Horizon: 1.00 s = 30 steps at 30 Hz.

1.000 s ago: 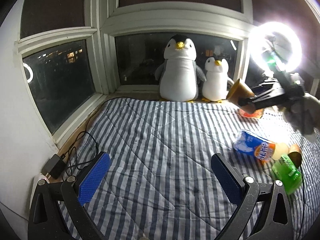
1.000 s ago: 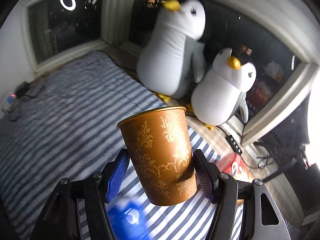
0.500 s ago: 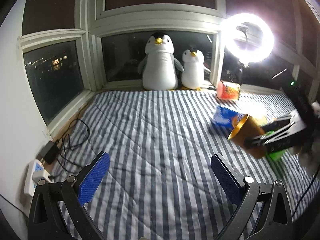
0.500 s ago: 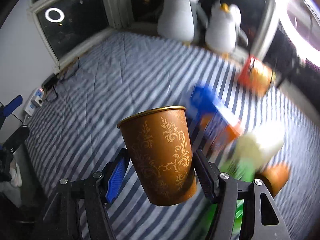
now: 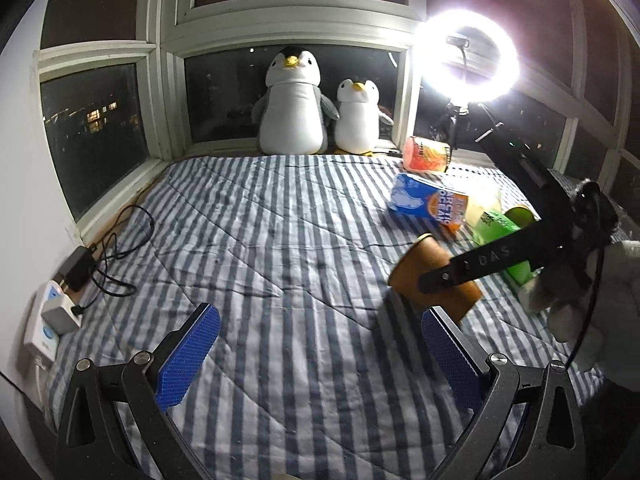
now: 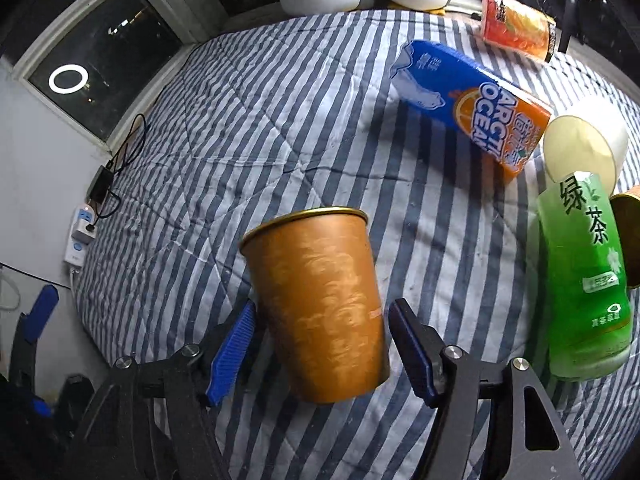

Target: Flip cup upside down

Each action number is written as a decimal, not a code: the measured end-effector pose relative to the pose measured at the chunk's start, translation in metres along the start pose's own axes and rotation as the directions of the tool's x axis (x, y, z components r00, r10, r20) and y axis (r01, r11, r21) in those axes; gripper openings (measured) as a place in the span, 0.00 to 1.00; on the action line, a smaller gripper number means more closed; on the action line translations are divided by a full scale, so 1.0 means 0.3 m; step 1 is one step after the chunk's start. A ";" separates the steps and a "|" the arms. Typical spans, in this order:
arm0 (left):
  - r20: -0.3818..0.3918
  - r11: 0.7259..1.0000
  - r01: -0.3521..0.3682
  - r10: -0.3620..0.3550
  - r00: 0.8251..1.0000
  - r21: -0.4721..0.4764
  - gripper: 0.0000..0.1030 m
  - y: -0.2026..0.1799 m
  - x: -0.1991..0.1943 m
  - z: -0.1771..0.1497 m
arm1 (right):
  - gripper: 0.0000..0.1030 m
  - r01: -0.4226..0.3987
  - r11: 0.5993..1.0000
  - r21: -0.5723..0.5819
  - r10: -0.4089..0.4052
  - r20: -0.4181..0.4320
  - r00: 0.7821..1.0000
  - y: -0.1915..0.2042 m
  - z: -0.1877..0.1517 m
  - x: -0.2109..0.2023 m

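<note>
The orange-gold patterned cup (image 6: pixel 320 300) sits between the blue pads of my right gripper (image 6: pixel 324 350), mouth pointing away and down toward the striped bedspread (image 6: pixel 240 120). The pads stand slightly apart from its blurred sides, so the grip is unclear. In the left wrist view the cup (image 5: pixel 432 276) hangs tilted, rim low to the left, just above the bedspread (image 5: pixel 280 240), held by the right gripper (image 5: pixel 440 280). My left gripper (image 5: pixel 320 356) is open and empty, low over the near part of the bed.
A blue-orange juice carton (image 6: pixel 472 100), a green tea bottle (image 6: pixel 584 280), a white cup (image 6: pixel 584 144) and another gold cup (image 6: pixel 628 240) lie right. An orange packet (image 5: pixel 424 154), two plush penguins (image 5: pixel 296 104) and a ring light (image 5: pixel 466 52) stand behind. A power strip (image 5: pixel 52 320) lies left.
My right gripper has carried the cup down and nearer, tilting its mouth toward the bedspread. Its pads now show a small gap from the cup. The left gripper stays open.
</note>
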<state>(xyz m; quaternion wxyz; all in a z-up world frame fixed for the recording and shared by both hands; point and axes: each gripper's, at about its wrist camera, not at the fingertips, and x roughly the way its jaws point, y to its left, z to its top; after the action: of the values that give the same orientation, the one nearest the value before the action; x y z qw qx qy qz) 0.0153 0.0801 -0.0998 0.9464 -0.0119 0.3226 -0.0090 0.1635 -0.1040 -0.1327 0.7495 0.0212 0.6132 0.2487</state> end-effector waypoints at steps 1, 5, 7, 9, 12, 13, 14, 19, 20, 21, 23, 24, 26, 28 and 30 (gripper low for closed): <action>0.003 1.000 0.006 -0.006 1.000 0.001 0.99 -0.013 -0.004 -0.005 | 0.64 -0.009 1.000 0.003 0.009 -0.001 1.000 -0.001 -0.004 -0.004; 0.010 0.999 0.016 -0.016 1.000 -0.036 0.99 -0.071 0.000 -0.015 | 0.64 -0.055 0.998 0.000 0.055 0.049 0.997 -0.014 -0.036 -0.069; -0.001 0.999 0.033 -0.033 0.999 -0.042 0.99 -0.117 0.016 -0.017 | 0.64 -0.069 0.998 0.010 0.067 0.108 0.992 -0.045 -0.077 -0.135; -0.004 0.999 0.047 -0.047 0.999 -0.029 0.99 -0.175 0.034 -0.023 | 0.64 -0.074 0.997 0.027 0.069 0.148 0.987 -0.083 -0.114 -0.180; -0.004 0.997 0.070 -0.070 0.998 -0.035 0.99 -0.271 0.068 -0.032 | 0.64 -0.081 0.994 0.079 0.062 0.222 0.973 -0.179 -0.204 -0.261; -0.006 0.997 0.072 -0.072 0.997 -0.042 0.99 -0.304 0.088 -0.032 | 0.64 -0.081 0.993 0.091 0.057 0.240 0.969 -0.200 -0.226 -0.281; -0.006 0.997 0.066 -0.067 0.998 -0.043 0.99 -0.334 0.108 -0.031 | 0.64 -0.077 0.992 0.102 0.048 0.259 0.965 -0.221 -0.249 -0.300; -0.022 0.997 -0.003 0.002 1.000 -0.083 0.99 -0.445 0.212 -0.029 | 0.65 -0.045 0.988 0.146 -0.011 0.362 0.932 -0.322 -0.379 -0.414; -0.033 0.997 -0.019 0.016 0.999 -0.079 0.99 -0.459 0.235 -0.029 | 0.65 -0.044 0.988 0.151 -0.015 0.370 0.929 -0.333 -0.387 -0.421; -0.041 0.997 -0.034 0.031 0.999 -0.075 0.99 -0.473 0.255 -0.030 | 0.65 -0.049 0.986 0.157 -0.015 0.381 0.924 -0.351 -0.403 -0.435; -0.058 0.995 -0.075 0.071 0.996 -0.061 0.99 -0.498 0.298 -0.036 | 0.65 -0.060 0.984 0.165 -0.010 0.395 0.919 -0.379 -0.421 -0.451; -0.068 0.995 -0.086 0.082 0.994 -0.058 0.99 -0.500 0.313 -0.040 | 0.65 -0.067 0.983 0.169 -0.007 0.405 0.914 -0.392 -0.428 -0.459; -0.078 0.991 -0.119 0.114 0.990 -0.056 0.99 -0.503 0.342 -0.044 | 0.65 -0.078 0.982 0.172 -0.001 0.416 0.909 -0.410 -0.437 -0.469; -0.094 0.989 -0.134 0.128 0.987 -0.058 0.99 -0.503 0.372 -0.043 | 0.65 -0.087 0.981 0.173 0.006 0.423 0.906 -0.424 -0.445 -0.471; -0.100 0.988 -0.147 0.141 0.985 -0.053 0.98 -0.502 0.384 -0.046 | 0.65 -0.092 0.981 0.170 0.012 0.426 0.905 -0.434 -0.446 -0.467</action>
<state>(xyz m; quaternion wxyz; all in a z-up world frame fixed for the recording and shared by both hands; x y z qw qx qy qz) 0.0968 -0.0736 -0.1768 0.9272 -0.0167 0.3677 0.0689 0.0669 -0.3103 -0.0822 0.8523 0.1609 0.4557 0.1998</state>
